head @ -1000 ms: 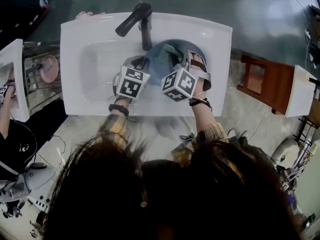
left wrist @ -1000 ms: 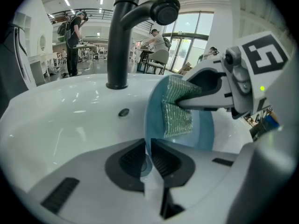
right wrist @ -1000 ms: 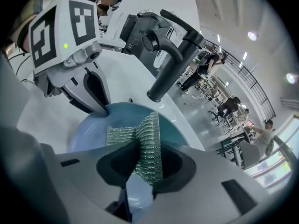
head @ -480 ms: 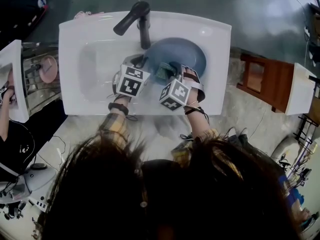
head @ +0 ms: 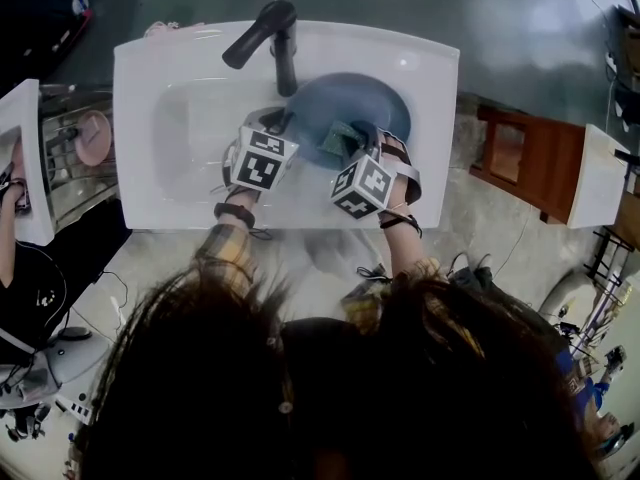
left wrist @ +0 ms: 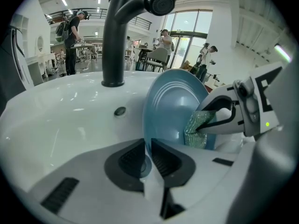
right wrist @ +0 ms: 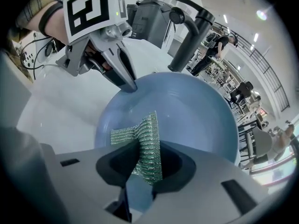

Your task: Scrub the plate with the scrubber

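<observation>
plate (head: 372,100): blue, in the sink (head: 160,78) basin, right of the faucet (head: 268,30), tipped up on edge, face toward the right gripper
left gripper (left wrist: 149,157): jaws pinched together on the plate's near rim, steadying it
right gripper (right wrist: 142,167): jaws clamped on the scrubber (right wrist: 142,139), a folded green mesh sticking out ahead
key relation: plate face lies straight ahead of the right jaws, and the scrubber looks pressed on its lower middle; left jaws hold the rim just beside, on the plate's left edge
working tool: right rubs, left only holds
step (judged): scrubbing under way; next stroke should sweep across the face, away from the left jaws
risk (judged): plate may twist in the rim pinch
</observation>
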